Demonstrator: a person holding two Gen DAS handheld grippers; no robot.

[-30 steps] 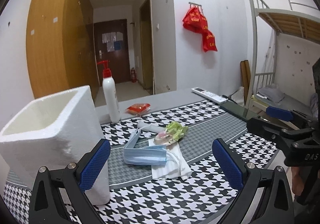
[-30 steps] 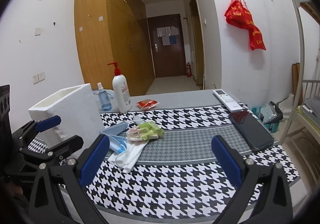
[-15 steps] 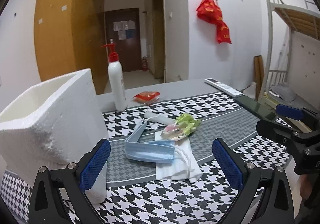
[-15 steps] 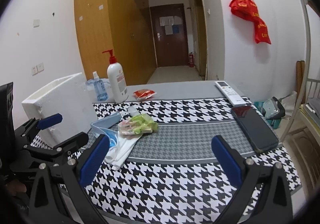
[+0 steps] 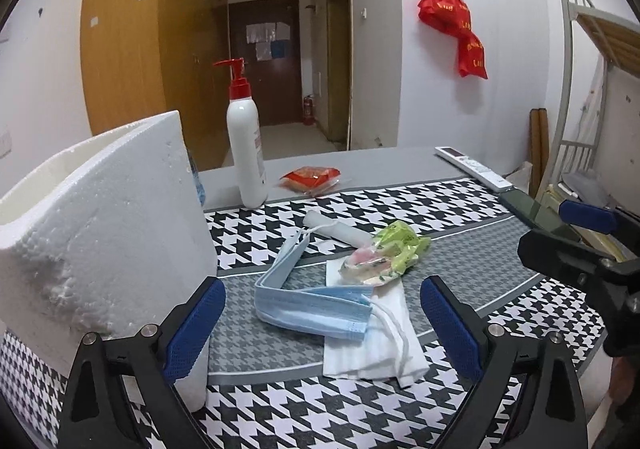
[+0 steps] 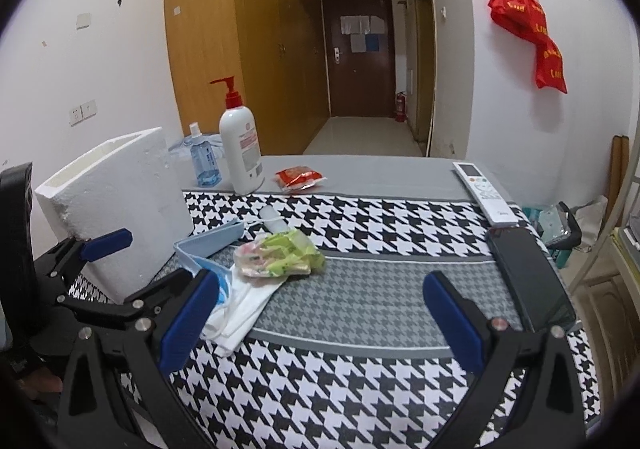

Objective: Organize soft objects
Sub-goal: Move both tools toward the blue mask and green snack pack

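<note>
A blue face mask [image 5: 316, 301] lies on the houndstooth cloth, partly over a folded white tissue [image 5: 376, 349]. A green and pink wrapped packet [image 5: 384, 253] rests just behind them, and a white rolled tube [image 5: 336, 229] lies behind that. A white foam box [image 5: 92, 217] stands open-topped at the left. My left gripper [image 5: 322, 325] is open, low over the cloth, with the mask between its fingers' line. My right gripper [image 6: 320, 321] is open and empty, right of the pile; the mask [image 6: 208, 249], packet [image 6: 280, 257] and box [image 6: 116, 201] show to its left.
A white pump bottle [image 5: 245, 153] and a red snack packet [image 5: 310, 177] stand behind the pile. A small blue spray bottle [image 6: 203, 161] is beside the box. A remote [image 6: 484, 193] and a dark phone [image 6: 528, 281] lie at the right edge.
Both grippers have moved forward and lower toward the pile. The mask and tissue now sit nearer the left gripper's fingers. Both stay open.
</note>
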